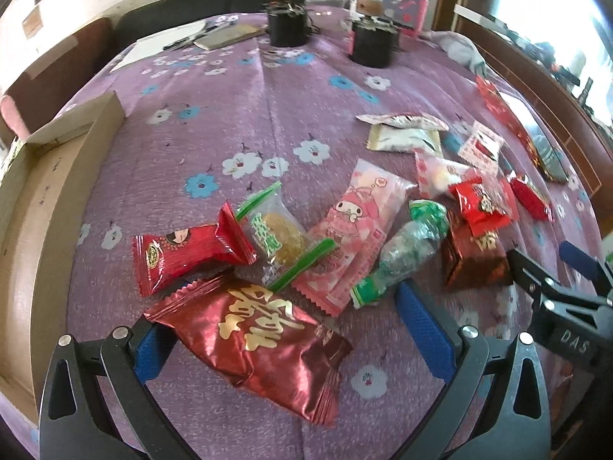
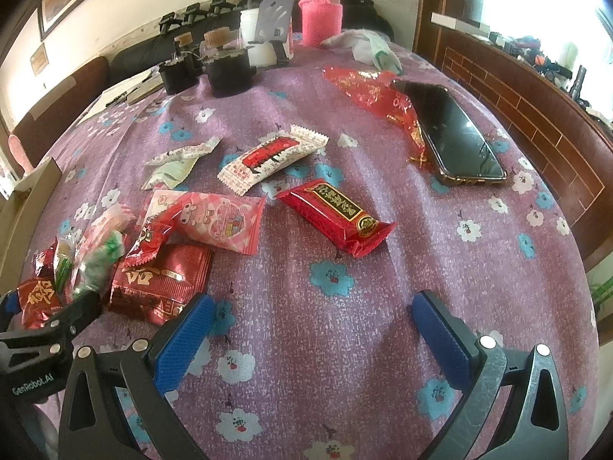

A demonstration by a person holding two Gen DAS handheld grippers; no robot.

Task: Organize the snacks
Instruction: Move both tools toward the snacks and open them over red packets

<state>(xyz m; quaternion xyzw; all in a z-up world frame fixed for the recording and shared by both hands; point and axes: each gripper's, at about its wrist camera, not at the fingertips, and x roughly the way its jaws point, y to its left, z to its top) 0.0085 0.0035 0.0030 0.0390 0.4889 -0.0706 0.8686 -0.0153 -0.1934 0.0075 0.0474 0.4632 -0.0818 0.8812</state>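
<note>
Snack packs lie scattered on a purple flowered cloth (image 1: 268, 115). A dark red foil pack with gold characters (image 1: 260, 349) rests between the wide jaws of my left gripper (image 1: 279, 314), which is open. Beyond it are a red pack (image 1: 191, 260), a clear pack with green strips (image 1: 279, 237), a pink cartoon pack (image 1: 356, 230) and a green-white candy (image 1: 406, 253). My right gripper (image 2: 314, 299) is open over bare cloth, with nothing between its fingers. Ahead of it lie a red bar (image 2: 337, 218) and a white-and-red bar (image 2: 272, 157). An open cardboard box (image 1: 46, 211) sits at the left.
A black phone (image 2: 456, 130) lies on a red plastic wrapper (image 2: 367, 88) at the far right. Two black jars (image 2: 230, 73) and a pink bottle (image 2: 320, 11) stand at the back. A wooden headboard (image 2: 536, 115) borders the right side. The right gripper (image 1: 536, 268) shows beside the left one.
</note>
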